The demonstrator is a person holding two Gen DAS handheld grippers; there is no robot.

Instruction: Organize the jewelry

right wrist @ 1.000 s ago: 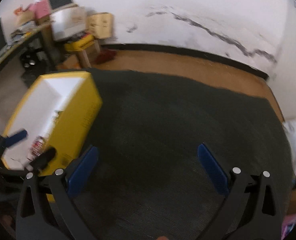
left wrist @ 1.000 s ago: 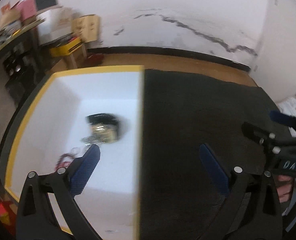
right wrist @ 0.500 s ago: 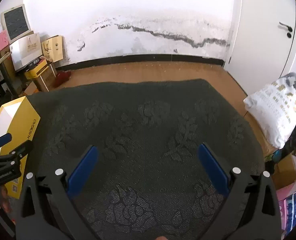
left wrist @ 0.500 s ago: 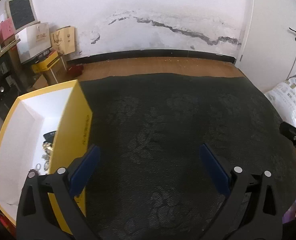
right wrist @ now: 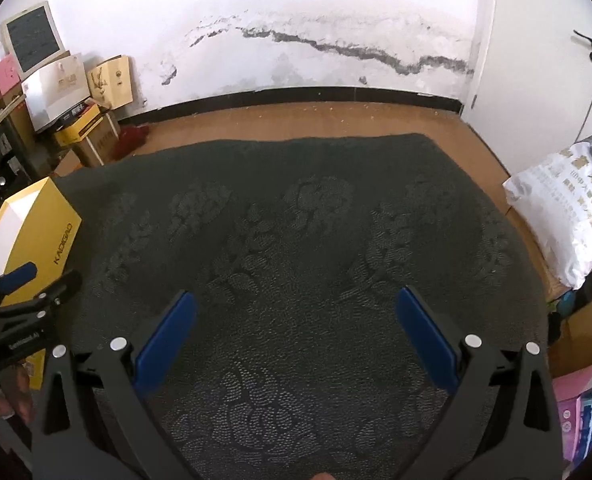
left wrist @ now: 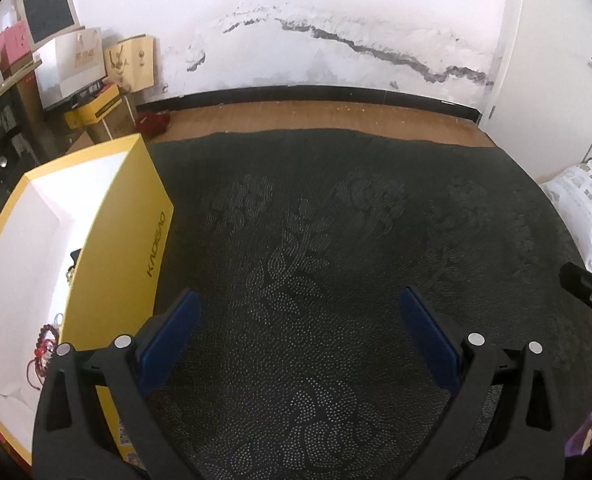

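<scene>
Jaws spread wide, empty, both left gripper (left wrist: 296, 334) and right gripper (right wrist: 294, 332), over dark rug (left wrist: 336, 240). Jewelry (left wrist: 46, 342) sits in yellow box (left wrist: 136, 236), far left. Risk: blind reach clips box wall, tips it, beads tangle.

Each black gripper (left wrist: 296, 312) has 2 blue pads (left wrist: 428, 340) and silver screws (left wrist: 475, 339).

Matt textured cloth mat (left wrist: 336, 280); smooth yellow cardboard box (left wrist: 136, 232).

I see the yellow box (left wrist: 124, 240) cut by the left edge, its near wall hiding most jewelry (left wrist: 46, 340).
</scene>
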